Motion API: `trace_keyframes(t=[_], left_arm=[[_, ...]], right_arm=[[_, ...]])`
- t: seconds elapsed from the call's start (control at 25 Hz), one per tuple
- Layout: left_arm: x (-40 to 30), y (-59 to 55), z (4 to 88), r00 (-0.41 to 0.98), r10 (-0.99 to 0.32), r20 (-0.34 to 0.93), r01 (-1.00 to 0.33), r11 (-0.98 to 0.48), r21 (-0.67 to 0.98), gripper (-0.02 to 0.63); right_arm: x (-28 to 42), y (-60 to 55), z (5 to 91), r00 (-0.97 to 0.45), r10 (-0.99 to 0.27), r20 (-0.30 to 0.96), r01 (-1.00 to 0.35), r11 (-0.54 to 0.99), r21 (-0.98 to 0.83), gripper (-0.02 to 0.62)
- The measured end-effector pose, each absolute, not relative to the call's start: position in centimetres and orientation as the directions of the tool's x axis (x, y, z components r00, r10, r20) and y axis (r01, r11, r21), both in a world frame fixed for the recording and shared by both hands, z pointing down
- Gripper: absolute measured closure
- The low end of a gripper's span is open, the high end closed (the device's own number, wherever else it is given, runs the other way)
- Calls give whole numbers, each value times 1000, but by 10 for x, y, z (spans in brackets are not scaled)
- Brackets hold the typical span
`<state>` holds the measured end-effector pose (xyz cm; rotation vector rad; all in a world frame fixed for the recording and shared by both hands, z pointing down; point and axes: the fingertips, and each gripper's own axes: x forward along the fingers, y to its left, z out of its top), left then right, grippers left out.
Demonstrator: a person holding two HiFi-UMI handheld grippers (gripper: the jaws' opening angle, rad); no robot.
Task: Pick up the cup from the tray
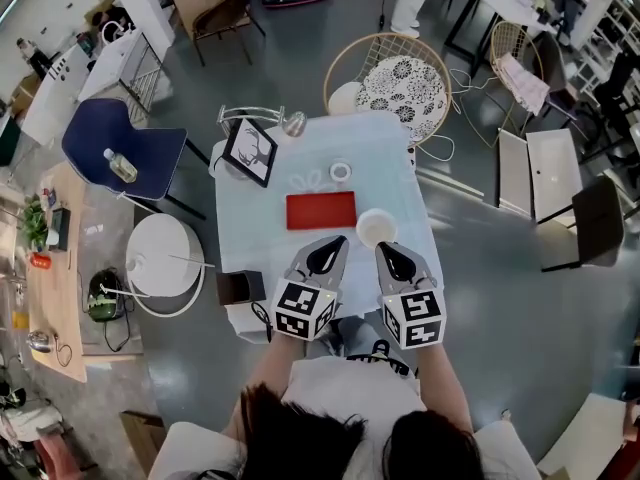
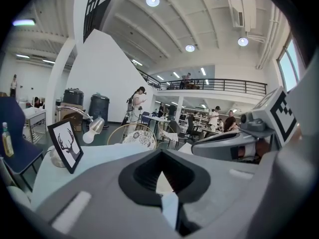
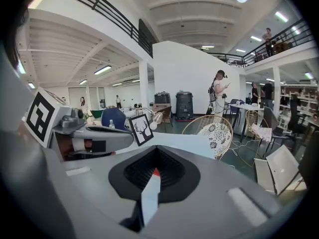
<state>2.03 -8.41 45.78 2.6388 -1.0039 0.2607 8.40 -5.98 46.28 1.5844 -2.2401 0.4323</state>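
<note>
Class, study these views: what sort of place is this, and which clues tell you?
Probably a large open-plan workshop or office hall: a railed mezzanine, round lights high overhead, and desks with people standing among them.

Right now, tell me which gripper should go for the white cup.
Right. The right gripper sits just short of the cup; the left gripper faces the red tray instead. The right jaws are shut, so open them first.

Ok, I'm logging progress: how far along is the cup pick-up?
Done: nothing clearly. The round white cup stands ungripped by the right near corner of the flat red tray. In hand: nothing. The left gripper and right gripper are both shut and empty, the right one just short of the cup. Left: open, grasp, lift.
</note>
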Motion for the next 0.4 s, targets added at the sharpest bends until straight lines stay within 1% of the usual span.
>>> trace_keyframes(t=[0.2, 0.4], left_arm=[[21, -80, 460, 747, -599, 287, -659, -722, 210, 604], [15, -83, 469, 716, -626, 309, -694, -686, 219, 604]], right_arm=[[84, -58, 464, -305, -829, 470, -944, 328, -34, 572], [78, -56, 469, -323, -813, 484, -934, 356, -24, 572]])
